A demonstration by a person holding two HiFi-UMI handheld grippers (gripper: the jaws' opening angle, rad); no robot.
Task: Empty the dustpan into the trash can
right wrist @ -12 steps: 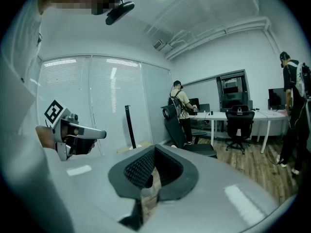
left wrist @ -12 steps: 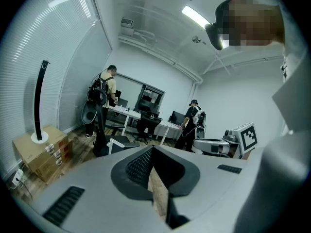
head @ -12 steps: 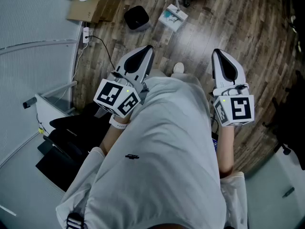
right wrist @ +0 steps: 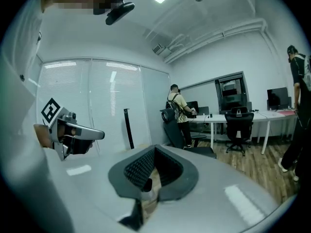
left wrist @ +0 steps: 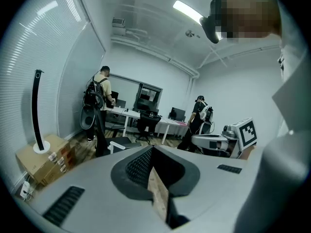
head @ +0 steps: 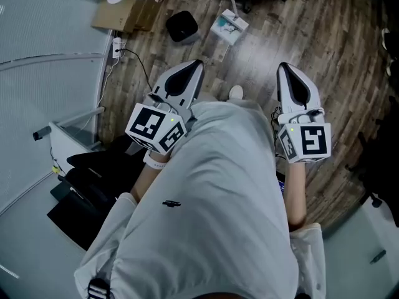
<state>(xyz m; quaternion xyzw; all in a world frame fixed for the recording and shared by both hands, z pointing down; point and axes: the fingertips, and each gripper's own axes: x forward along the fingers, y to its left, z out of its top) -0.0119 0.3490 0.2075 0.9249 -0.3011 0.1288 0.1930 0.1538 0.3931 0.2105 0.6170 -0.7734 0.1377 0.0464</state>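
Observation:
In the head view a small black trash can (head: 182,25) stands on the wood floor far ahead. Just right of it lies a white and teal dustpan (head: 229,25) with a white pole rising from it. My left gripper (head: 197,63) and right gripper (head: 282,67) are held side by side in front of the person's grey shirt, well short of both. Each gripper has its jaws shut with nothing between them, as the left gripper view (left wrist: 151,152) and right gripper view (right wrist: 154,152) show. Neither gripper view shows the dustpan or the can.
A cardboard box (head: 121,11) with a black pole on a white base (left wrist: 38,110) stands by the glass wall at left, with a cable (head: 134,58) beside it. Black gear (head: 93,179) lies low left. People (left wrist: 99,106) stand at desks (right wrist: 243,123) with office chairs.

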